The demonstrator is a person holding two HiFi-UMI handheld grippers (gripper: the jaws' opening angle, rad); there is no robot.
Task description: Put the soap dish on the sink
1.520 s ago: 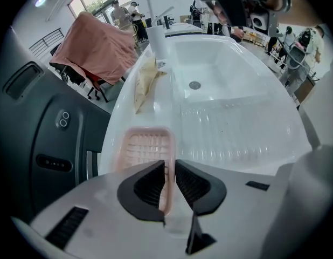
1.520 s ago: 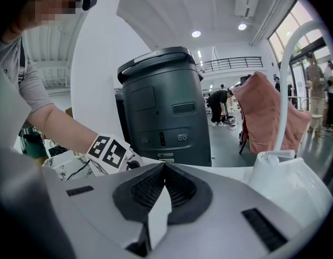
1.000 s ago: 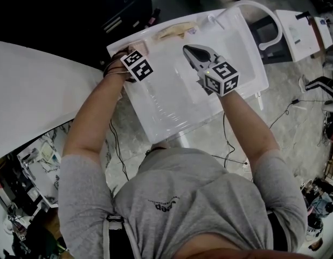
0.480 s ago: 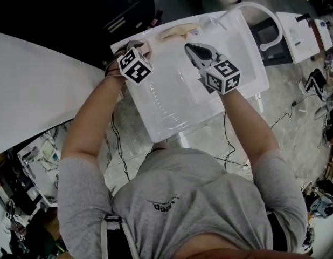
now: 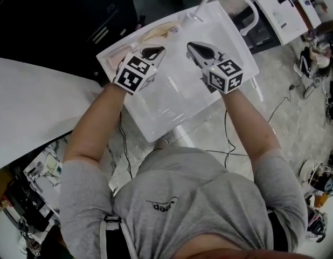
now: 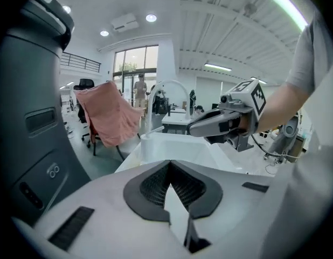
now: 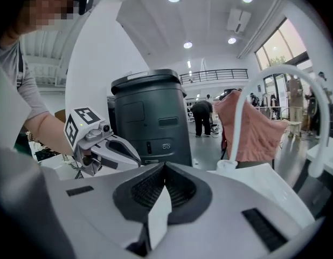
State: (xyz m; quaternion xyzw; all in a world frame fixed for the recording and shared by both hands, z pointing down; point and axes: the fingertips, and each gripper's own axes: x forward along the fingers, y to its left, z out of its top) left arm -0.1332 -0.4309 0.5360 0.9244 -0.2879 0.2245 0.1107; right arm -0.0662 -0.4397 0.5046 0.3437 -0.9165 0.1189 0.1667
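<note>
Left gripper [image 5: 158,50] has its two jaws pressed together; they have just been closing, and nothing sits between them. It hangs over the one white sink [image 5: 172,99], near the left end of the back rim. Right gripper [image 5: 192,46] hangs beside it over the basin, its two jaws also together and empty, tip well apart from the left one's tip. One pinkish soap dish [image 5: 119,56] lies flat on the sink's back rim at the left corner, just beside the left gripper, which does not hold it. One pale yellowish piece [image 5: 160,32] lies further along the same rim, about midway. One arched white faucet [image 5: 247,4] rises from the rim's right end. One pink cloth [image 6: 110,115] hangs over a chair beyond the sink.
</note>
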